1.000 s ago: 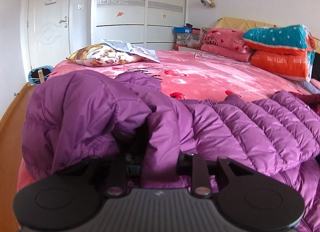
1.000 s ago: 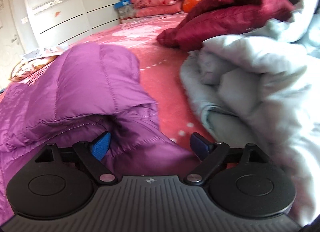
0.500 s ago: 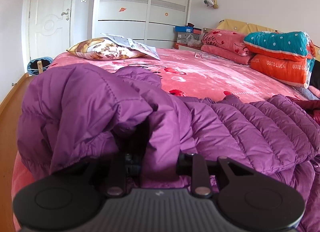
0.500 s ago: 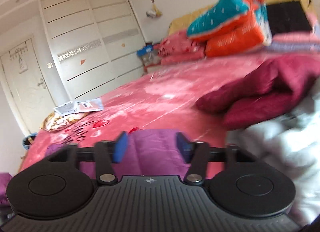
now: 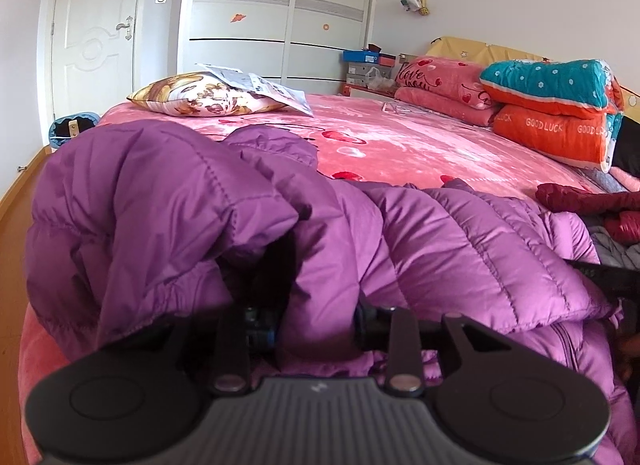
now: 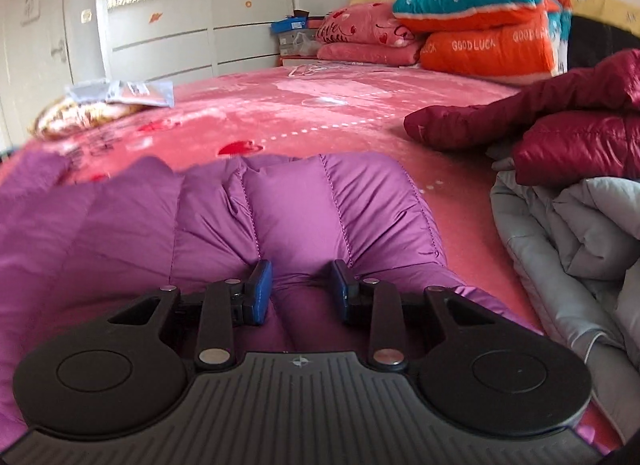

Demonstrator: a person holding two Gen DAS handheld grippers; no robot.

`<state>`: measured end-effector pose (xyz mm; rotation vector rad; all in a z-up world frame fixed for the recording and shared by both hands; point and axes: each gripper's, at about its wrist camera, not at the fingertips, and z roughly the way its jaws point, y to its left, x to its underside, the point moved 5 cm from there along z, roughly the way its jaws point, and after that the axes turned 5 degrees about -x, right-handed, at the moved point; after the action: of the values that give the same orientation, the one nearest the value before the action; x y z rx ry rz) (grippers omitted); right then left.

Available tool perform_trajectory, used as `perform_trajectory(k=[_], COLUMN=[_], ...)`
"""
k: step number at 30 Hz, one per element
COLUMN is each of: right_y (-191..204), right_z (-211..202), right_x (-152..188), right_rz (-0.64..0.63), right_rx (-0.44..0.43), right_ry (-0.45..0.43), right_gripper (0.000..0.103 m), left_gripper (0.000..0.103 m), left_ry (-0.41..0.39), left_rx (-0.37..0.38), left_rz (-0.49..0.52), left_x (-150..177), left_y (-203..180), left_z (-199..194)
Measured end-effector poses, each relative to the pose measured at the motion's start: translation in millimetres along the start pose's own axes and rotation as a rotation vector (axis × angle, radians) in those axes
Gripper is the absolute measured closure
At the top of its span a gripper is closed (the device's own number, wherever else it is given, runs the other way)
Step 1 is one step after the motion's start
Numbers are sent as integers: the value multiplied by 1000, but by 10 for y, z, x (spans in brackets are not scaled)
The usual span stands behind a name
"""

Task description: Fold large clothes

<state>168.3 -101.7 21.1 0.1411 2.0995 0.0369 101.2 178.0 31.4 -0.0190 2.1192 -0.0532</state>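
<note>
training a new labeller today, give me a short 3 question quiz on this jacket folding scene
1. True or false: the right hand-held gripper has purple jacket fabric between its blue pads.
2. Which garment lies nearest the grey jacket? A) dark red jacket B) floral pillow C) orange blanket
3. Fill in: the printed paper rests on the floral ____.

Key: 1 true; 2 A; 3 pillow
</note>
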Motion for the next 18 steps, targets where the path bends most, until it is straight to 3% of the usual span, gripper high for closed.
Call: perform_trajectory(k=[9, 12, 16, 18], right_y=[41, 8, -2, -37], right_z=[58, -53, -254, -420], right_x=[-15, 2, 17, 6], right_rz=[-65, -65, -76, -45], right_rx=[44, 47, 88, 71], right_ry=[-1, -8, 6, 7], right_gripper=[62, 47, 0, 0], left_gripper=[68, 68, 66, 64], left_ry=[6, -1, -21, -30], left_rx=[-11, -19, -22, -20], left_rz=[20, 41, 61, 79], left_x=[21, 4, -28, -45], left_y=[-25, -50, -62, -61], left_z=[41, 1, -101, -171])
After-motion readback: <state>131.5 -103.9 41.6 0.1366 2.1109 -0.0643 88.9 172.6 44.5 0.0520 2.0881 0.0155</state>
